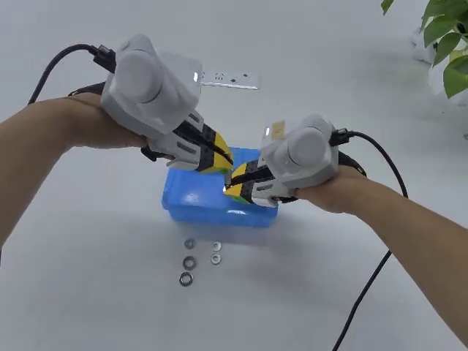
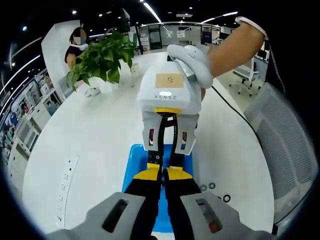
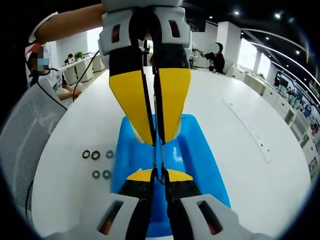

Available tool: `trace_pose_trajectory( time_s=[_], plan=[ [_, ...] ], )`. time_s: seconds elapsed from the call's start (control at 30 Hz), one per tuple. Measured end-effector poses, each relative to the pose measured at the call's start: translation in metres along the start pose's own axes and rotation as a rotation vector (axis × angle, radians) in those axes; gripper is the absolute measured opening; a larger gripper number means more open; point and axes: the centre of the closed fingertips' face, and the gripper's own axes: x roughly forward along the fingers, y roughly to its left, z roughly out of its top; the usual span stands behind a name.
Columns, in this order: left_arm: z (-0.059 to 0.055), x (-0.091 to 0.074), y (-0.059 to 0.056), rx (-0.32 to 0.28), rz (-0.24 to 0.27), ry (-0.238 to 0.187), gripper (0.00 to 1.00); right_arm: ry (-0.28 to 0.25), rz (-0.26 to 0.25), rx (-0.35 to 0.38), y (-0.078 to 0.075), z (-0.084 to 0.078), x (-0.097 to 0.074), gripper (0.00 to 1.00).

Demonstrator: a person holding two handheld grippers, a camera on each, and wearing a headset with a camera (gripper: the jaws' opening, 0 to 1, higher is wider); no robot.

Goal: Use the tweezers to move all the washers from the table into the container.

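1. My left gripper (image 1: 219,161) and right gripper (image 1: 232,188) meet over the blue container (image 1: 196,203), both sets of fingers clamped on the tweezers (image 3: 157,155).
2. Five washers (image 1: 189,262) sit on the desk (image 1: 88,292), just near of it.

A power strip (image 1: 228,79) and a leafy, possibly potted plant (image 1: 443,35) sit on the white table (image 1: 329,51).

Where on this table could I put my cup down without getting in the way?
The table is bare left of the washers, and right of them up to the black cable. Far side, beyond the power strip, is open too. Crowded: above the blue container, where the left gripper and right gripper meet, and just before it, the washers.
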Motion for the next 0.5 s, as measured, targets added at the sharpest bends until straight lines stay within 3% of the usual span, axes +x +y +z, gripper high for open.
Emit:
trace_pose_trajectory(
  time_s=[0.5],
  plan=[
    [-0.003, 0.0042, -0.0032, -0.013, -0.01, -0.006, 0.06, 0.001, 0.003, 0.014, 0.0031, -0.0047, 0.0025, 0.1]
  ],
)
